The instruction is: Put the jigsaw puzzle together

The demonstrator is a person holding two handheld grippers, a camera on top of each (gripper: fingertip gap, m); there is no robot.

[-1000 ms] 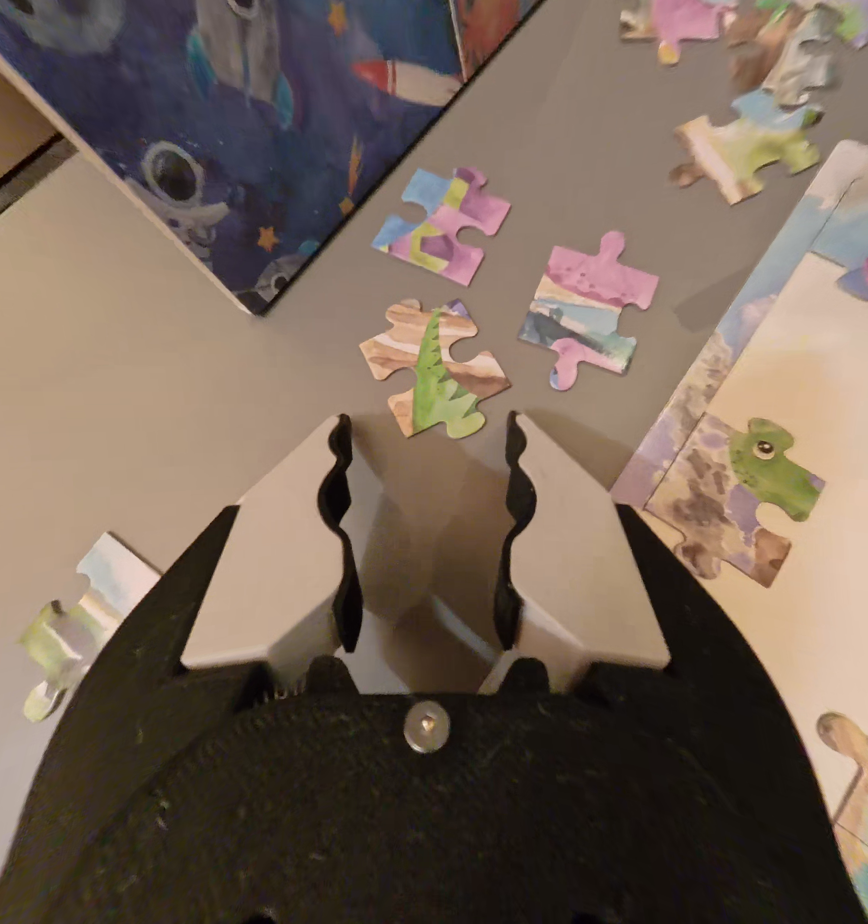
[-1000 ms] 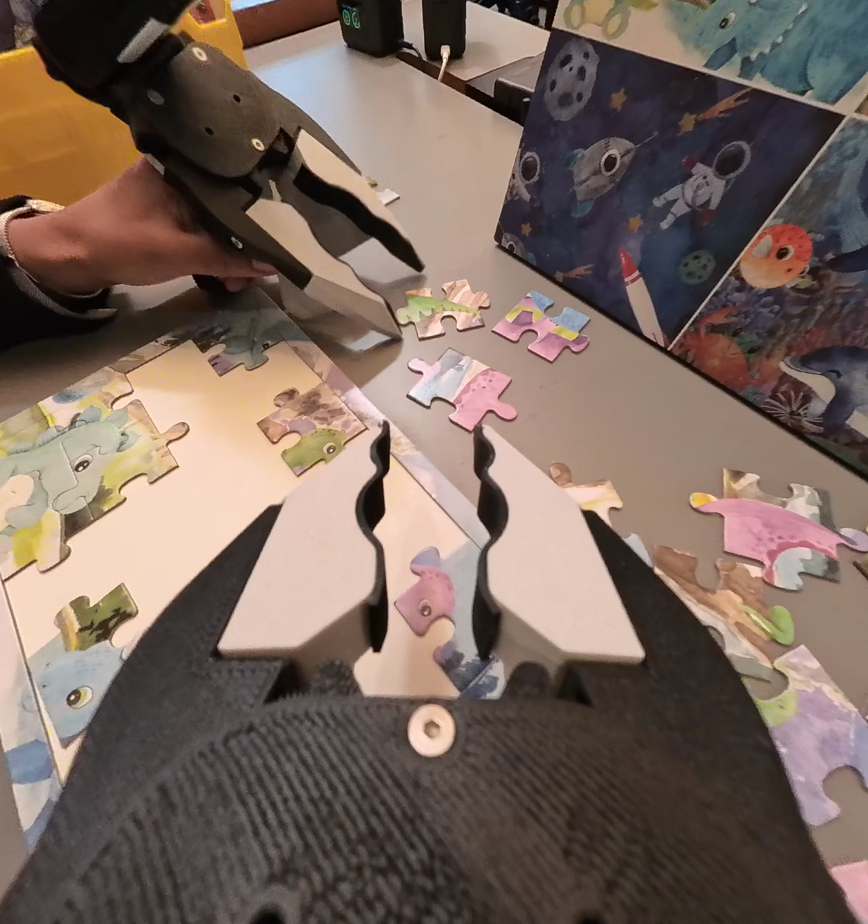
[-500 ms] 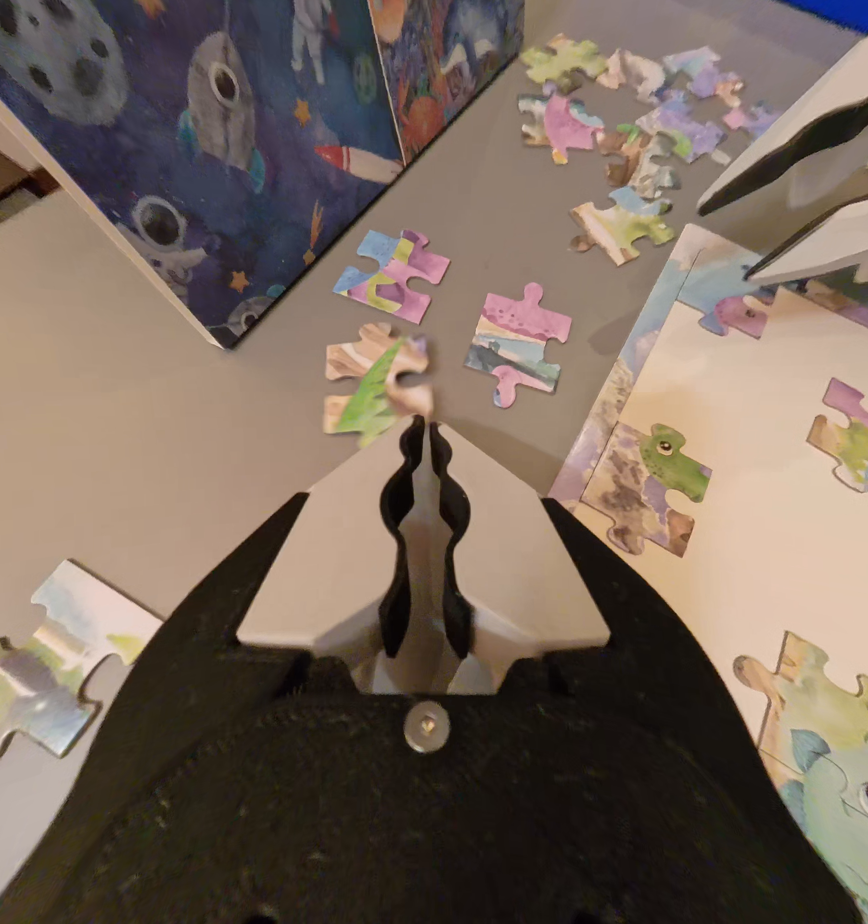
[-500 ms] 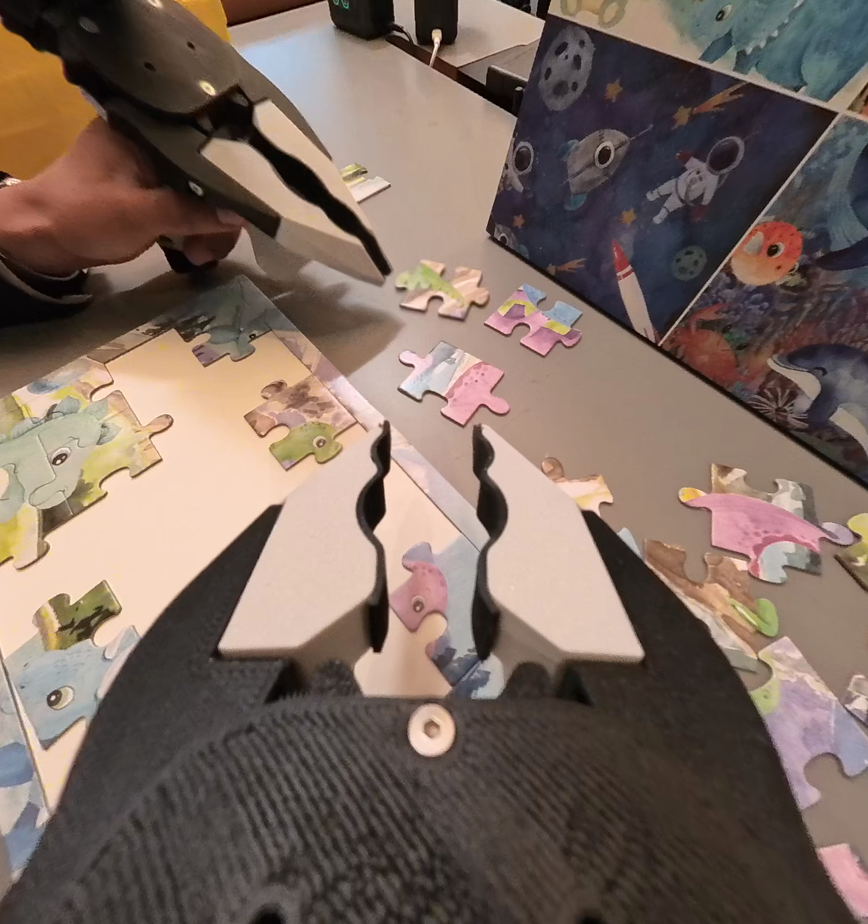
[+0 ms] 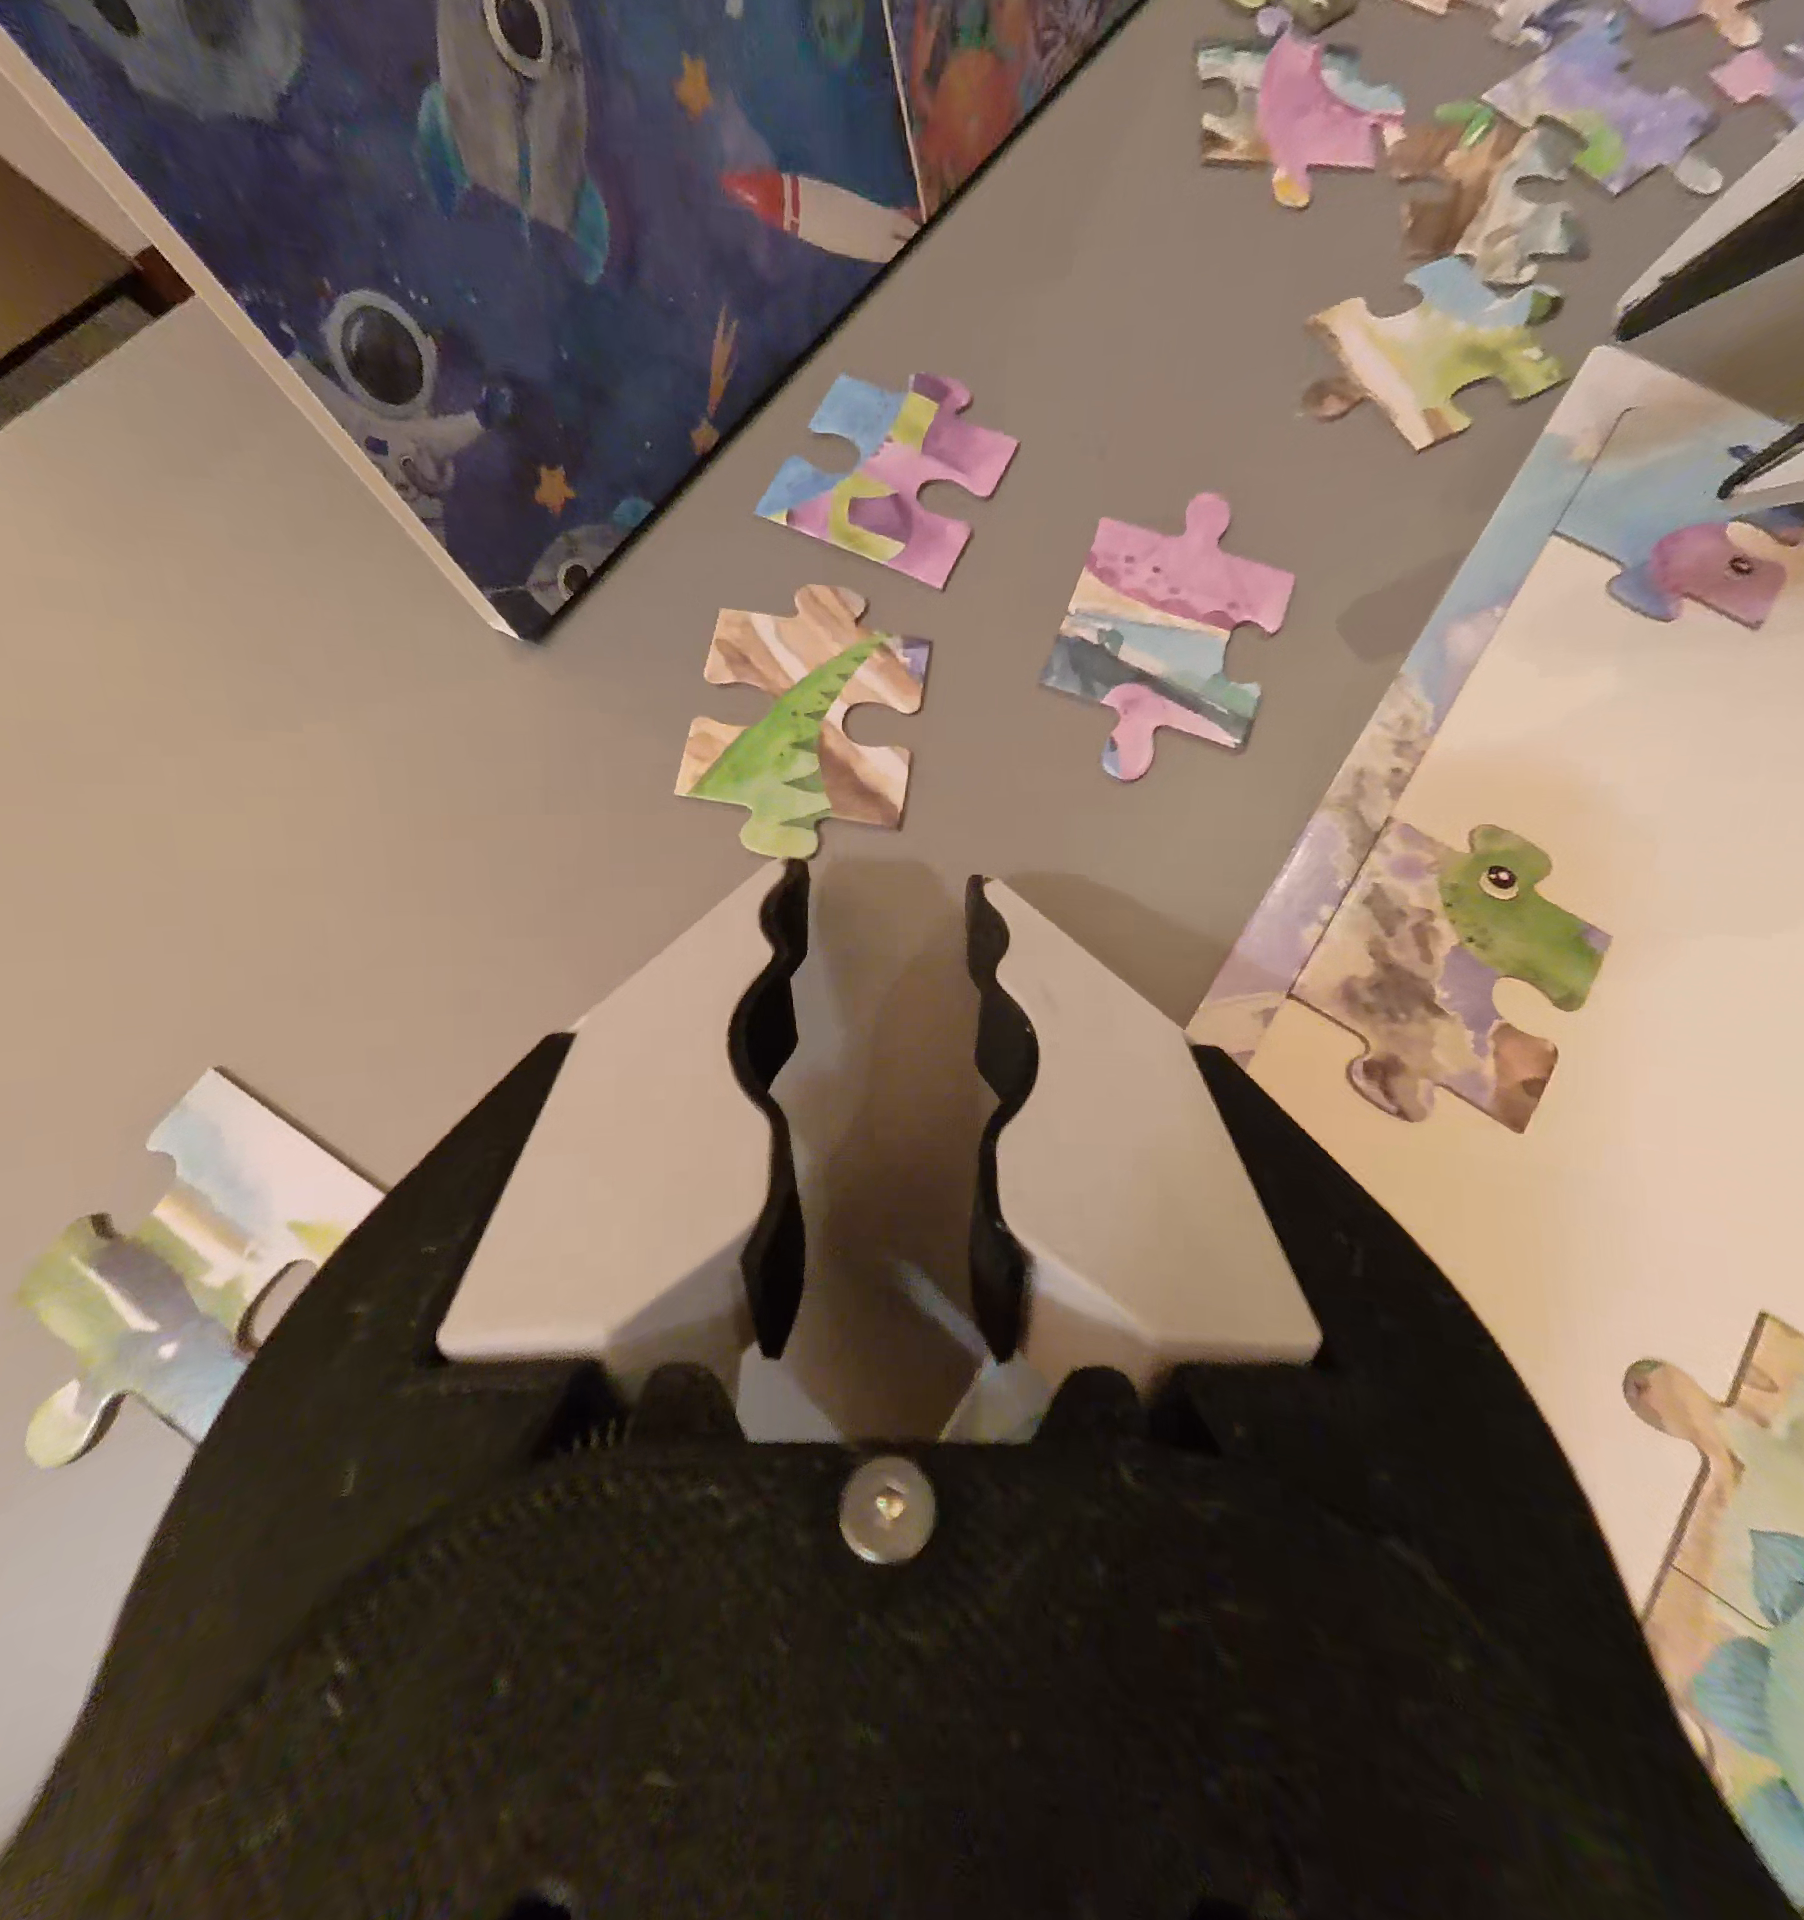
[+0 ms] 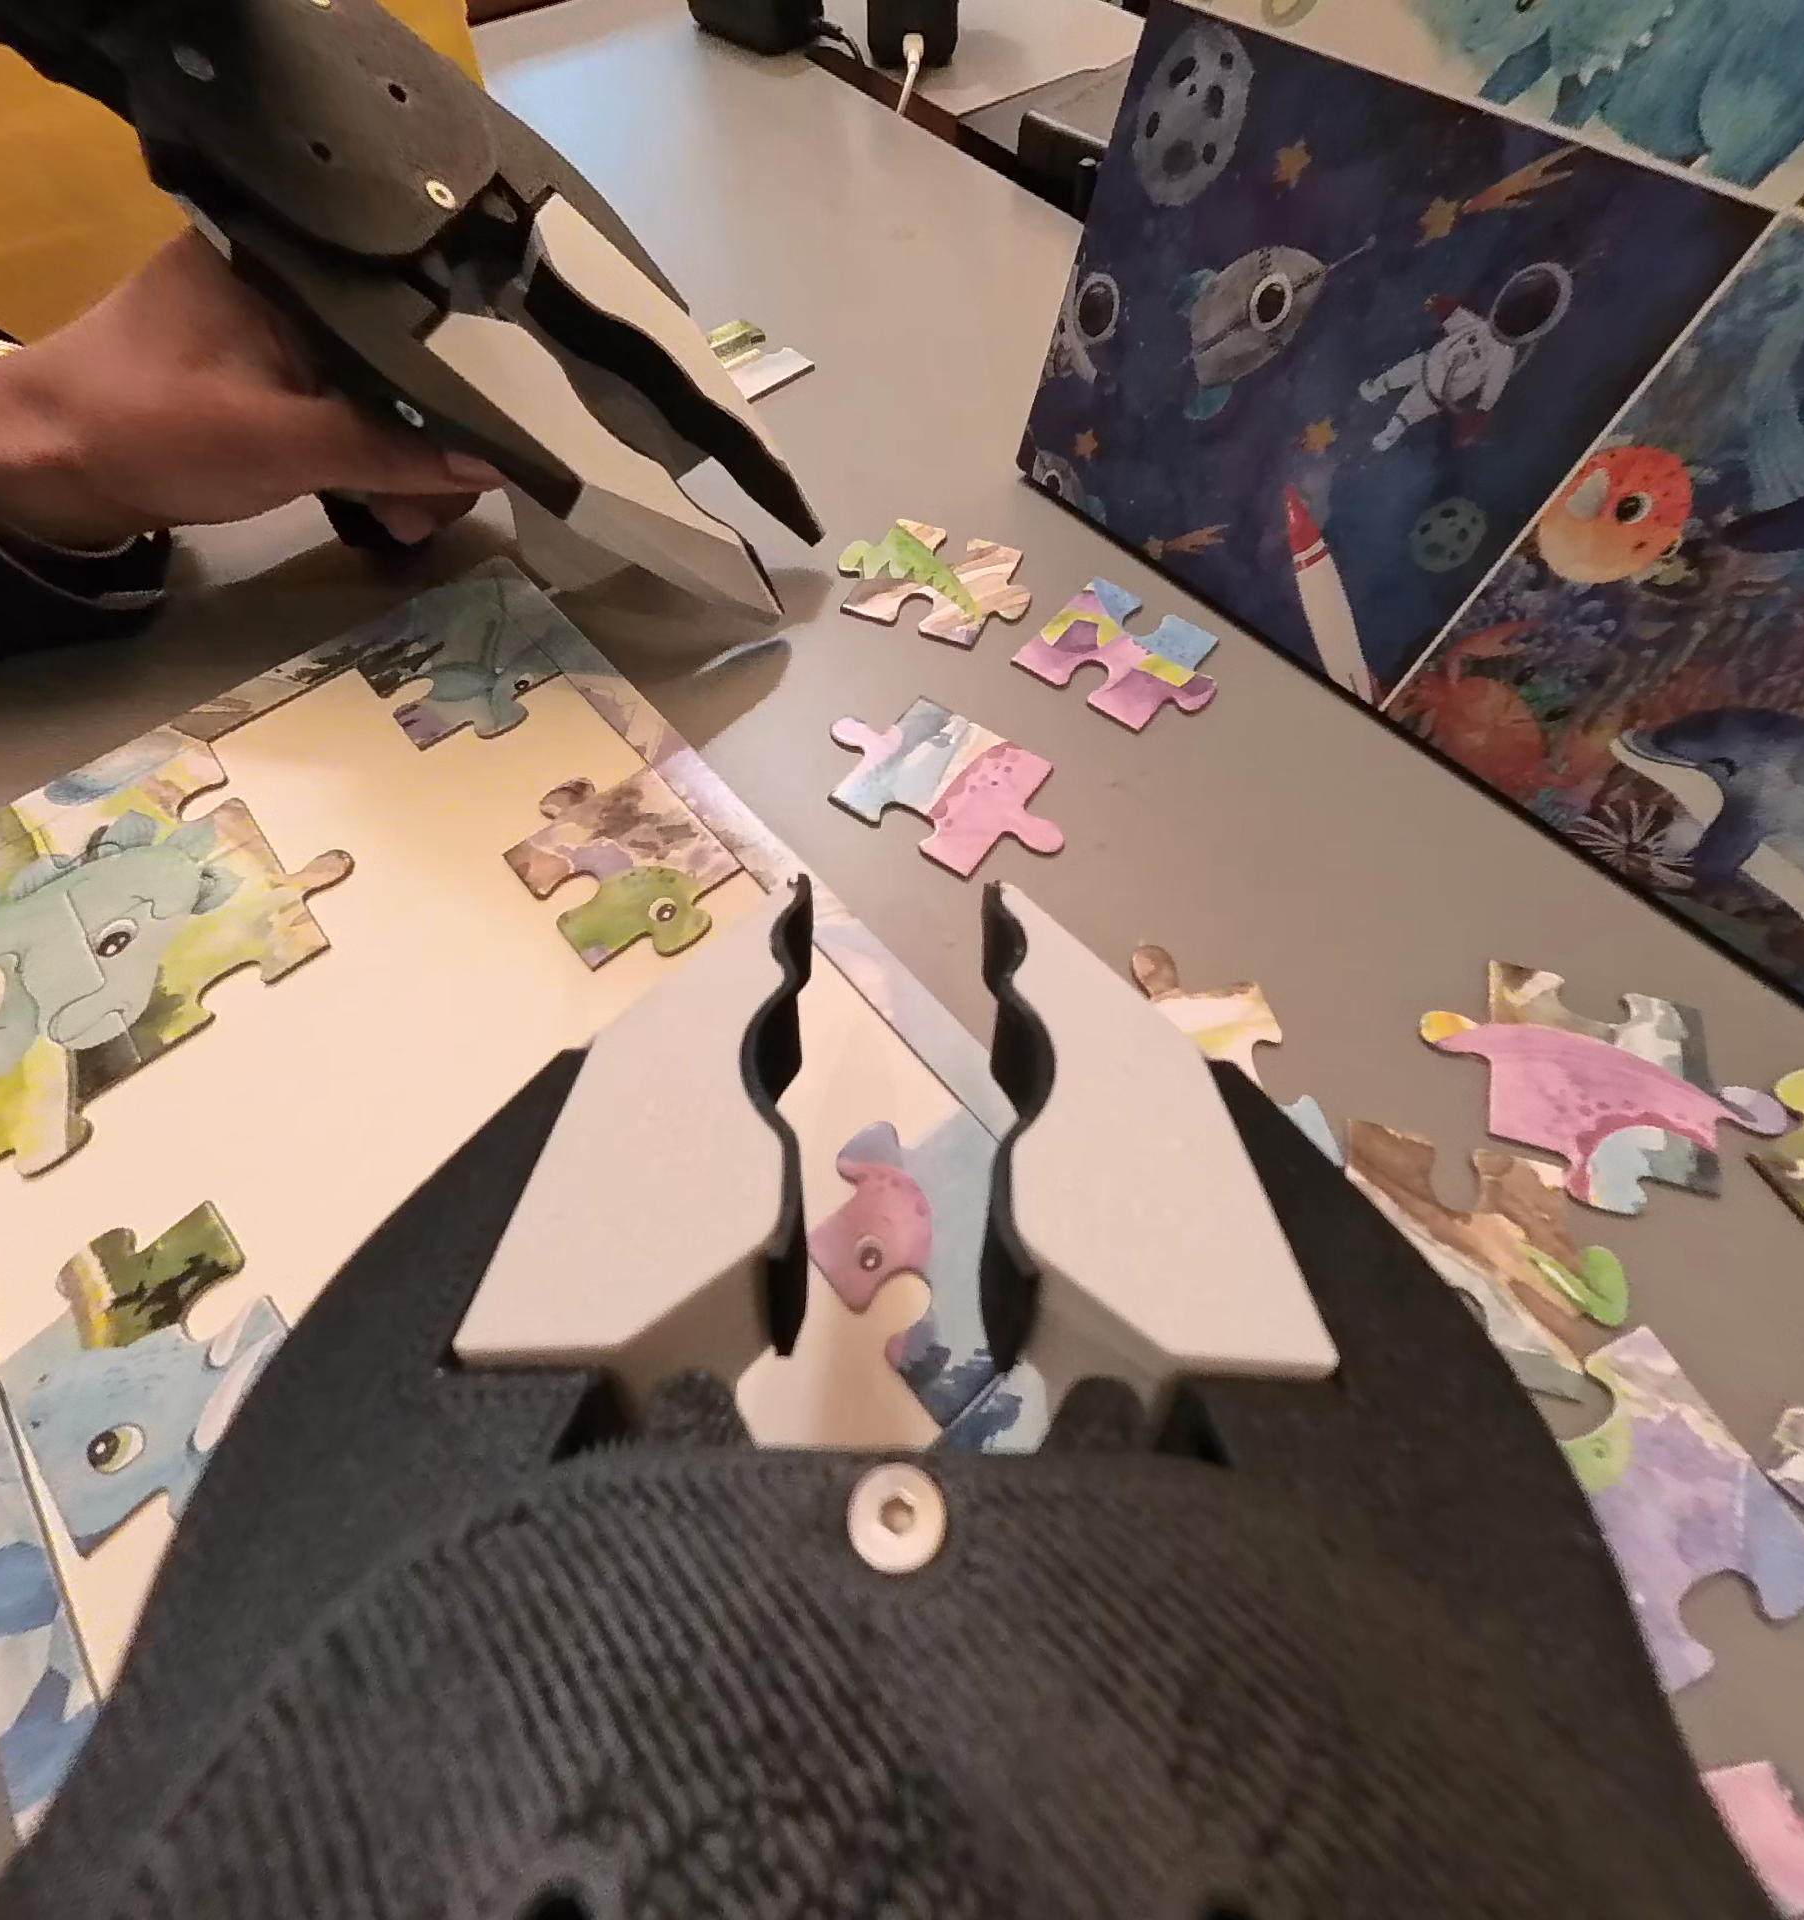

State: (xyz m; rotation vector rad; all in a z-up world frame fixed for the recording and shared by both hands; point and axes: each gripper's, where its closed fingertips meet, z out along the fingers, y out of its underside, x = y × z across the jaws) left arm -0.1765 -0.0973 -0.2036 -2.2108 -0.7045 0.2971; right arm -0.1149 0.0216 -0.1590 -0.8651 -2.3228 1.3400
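Note:
A brown-and-green puzzle piece (image 5: 804,727) lies flat on the grey table, just beyond the tips of my left gripper (image 5: 887,888), which is open and empty. The piece also shows in the right wrist view (image 6: 929,582), right by the left gripper (image 6: 794,577). My right gripper (image 6: 898,896) is open and empty, hovering over the puzzle tray (image 6: 358,1091) above a placed pink dinosaur piece (image 6: 877,1216). A green dinosaur-head piece (image 5: 1449,966) sits at the tray's edge.
A pink-and-blue piece (image 5: 1168,644) and a multicoloured piece (image 5: 887,478) lie near the brown one. A picture box (image 5: 462,260) stands at the back. Several loose pieces (image 6: 1584,1081) lie right of the tray. One piece (image 5: 171,1268) lies at the left. There is about 15 cm between the tips of the two grippers. The brown-and-green puzzle piece (image 5: 804,727) is about 4 cm from my left fingertips and 15 cm from my right. It is also in sight in the right wrist view (image 6: 923,574).
The left gripper shut at the brown-and-green piece, which lifted and turned, then opened again; the piece now lies flat, rotated. The right gripper stayed open over the tray.

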